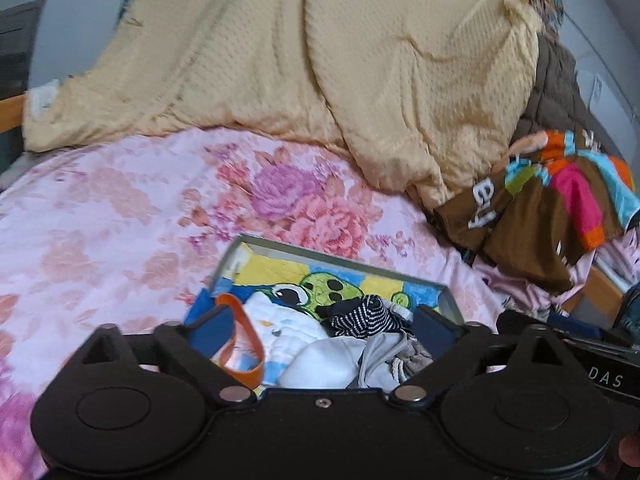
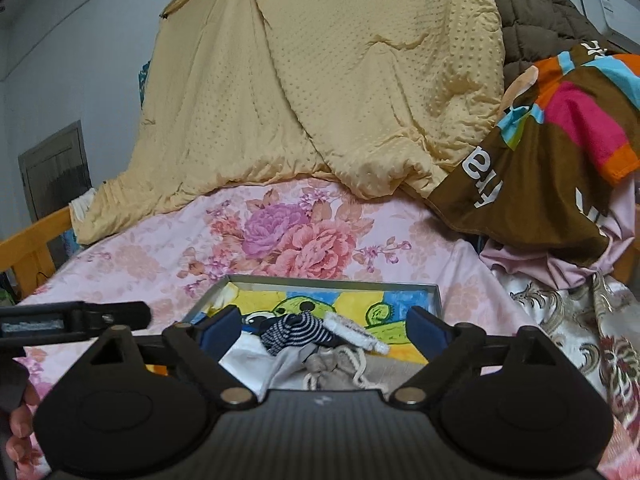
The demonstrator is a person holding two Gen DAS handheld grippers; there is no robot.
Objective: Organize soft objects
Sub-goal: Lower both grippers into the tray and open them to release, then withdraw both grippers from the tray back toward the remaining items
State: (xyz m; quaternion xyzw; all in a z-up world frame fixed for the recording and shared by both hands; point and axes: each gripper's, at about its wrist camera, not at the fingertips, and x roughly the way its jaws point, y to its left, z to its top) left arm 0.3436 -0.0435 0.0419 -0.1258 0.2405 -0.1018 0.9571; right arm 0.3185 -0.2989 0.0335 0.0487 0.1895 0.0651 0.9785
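Observation:
A grey metal tray [image 1: 344, 261] lined with a yellow-blue frog-print cloth [image 1: 328, 286] lies on the floral bed. It holds a white padded cloth with an orange strap [image 1: 242, 338], a navy-white striped sock [image 1: 366, 316], a white garment [image 1: 320, 364] and a grey drawstring pouch [image 1: 416, 360]. My left gripper [image 1: 320, 326] is open over the pile, holding nothing. In the right wrist view the tray [image 2: 332, 280], striped sock [image 2: 296, 330] and pouch [image 2: 332, 364] show. My right gripper [image 2: 322, 330] is open and empty above them.
A yellow dotted quilt [image 1: 320, 60] is heaped at the back of the pink floral sheet [image 1: 120, 208]. A brown multicoloured towel [image 2: 560, 140] and brown quilt [image 2: 532, 12] pile at the right. A wooden bed rail [image 2: 36, 240] runs on the left.

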